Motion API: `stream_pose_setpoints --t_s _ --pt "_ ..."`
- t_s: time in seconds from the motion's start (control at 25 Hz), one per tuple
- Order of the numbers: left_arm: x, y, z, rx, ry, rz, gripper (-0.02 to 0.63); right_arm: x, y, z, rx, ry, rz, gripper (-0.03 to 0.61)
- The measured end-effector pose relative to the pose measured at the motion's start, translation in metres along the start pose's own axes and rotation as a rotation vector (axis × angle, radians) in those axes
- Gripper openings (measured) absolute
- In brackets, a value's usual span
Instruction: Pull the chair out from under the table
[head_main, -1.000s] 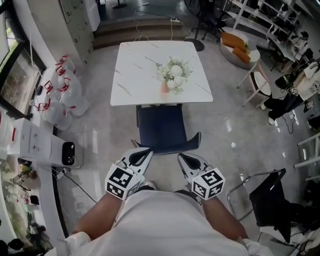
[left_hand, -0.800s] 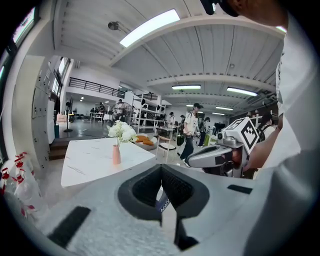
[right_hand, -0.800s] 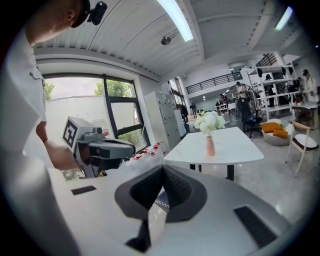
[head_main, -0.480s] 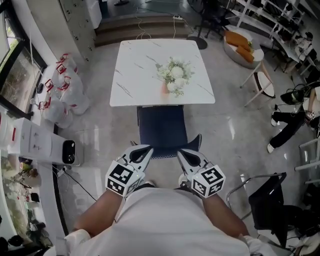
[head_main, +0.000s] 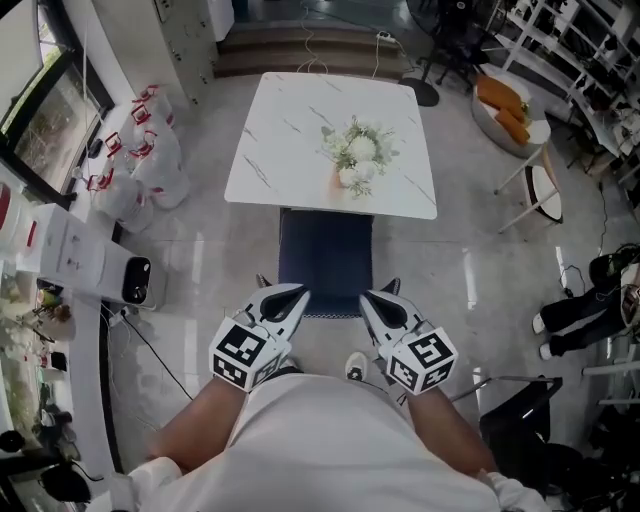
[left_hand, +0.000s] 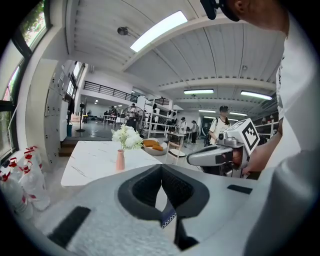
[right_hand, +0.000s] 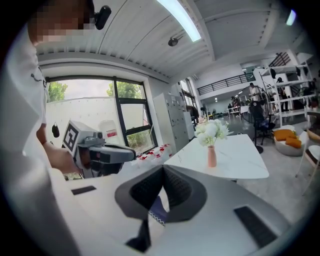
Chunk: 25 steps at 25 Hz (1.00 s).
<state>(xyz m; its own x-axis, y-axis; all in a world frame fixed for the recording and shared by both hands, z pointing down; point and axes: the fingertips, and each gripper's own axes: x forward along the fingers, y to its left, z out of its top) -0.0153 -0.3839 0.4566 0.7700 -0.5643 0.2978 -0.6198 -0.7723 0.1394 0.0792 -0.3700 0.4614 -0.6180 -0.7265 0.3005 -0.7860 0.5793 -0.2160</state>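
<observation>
The dark blue chair (head_main: 325, 258) stands partly out from under the white marble table (head_main: 285, 140), its seat showing in front of the table's near edge. My left gripper (head_main: 289, 298) and right gripper (head_main: 373, 301) are both shut on the top edge of the chair's backrest, left and right of its middle. In the left gripper view the jaws (left_hand: 161, 172) pinch a strip of blue fabric (left_hand: 168, 218) with white zigzag trim. The right gripper view shows the same fabric (right_hand: 156, 209) between shut jaws (right_hand: 163, 171). A pink vase of white flowers (head_main: 355, 160) stands on the table.
White plastic bags (head_main: 140, 160) and a white appliance (head_main: 135, 280) with a floor cable lie to the left. A black folding chair (head_main: 520, 420) stands at the lower right, a round stool (head_main: 545, 190) and an orange-cushioned seat (head_main: 505, 105) farther right. Steps (head_main: 310, 50) rise beyond the table.
Both grippers have drawn back toward me with the backrest, and slightly more of the chair's seat shows outside the table's edge. The grips are unchanged.
</observation>
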Motion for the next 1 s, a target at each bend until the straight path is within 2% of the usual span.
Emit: stream_pose_setpoints --t_s 0.2,0.4,0.8,0.88,0.92,1.0 --pt "0.004 -0.006 0.006 0.0 -0.02 0.009 0.008 -0.003 -0.005 -0.003 0.006 0.005 0.014 0.006" --pt "0.006 -0.006 0.003 0.009 -0.004 0.007 0.008 -0.003 -0.008 -0.003 0.009 -0.001 0.012 0.006" --pt "0.011 -0.002 0.008 0.039 -0.01 0.009 0.009 -0.006 -0.019 0.006 -0.001 -0.038 -0.031 0.008" --pt "0.012 -0.003 0.007 0.04 -0.003 0.004 0.037 -0.007 -0.02 0.005 0.001 -0.04 -0.035 0.011" --pt "0.013 -0.003 0.006 0.041 0.0 0.003 0.038 -0.006 -0.02 0.005 0.001 -0.04 -0.034 0.049" --pt "0.012 -0.001 0.006 0.043 0.004 0.001 0.04 -0.004 -0.02 0.005 -0.001 -0.041 -0.031 0.067"
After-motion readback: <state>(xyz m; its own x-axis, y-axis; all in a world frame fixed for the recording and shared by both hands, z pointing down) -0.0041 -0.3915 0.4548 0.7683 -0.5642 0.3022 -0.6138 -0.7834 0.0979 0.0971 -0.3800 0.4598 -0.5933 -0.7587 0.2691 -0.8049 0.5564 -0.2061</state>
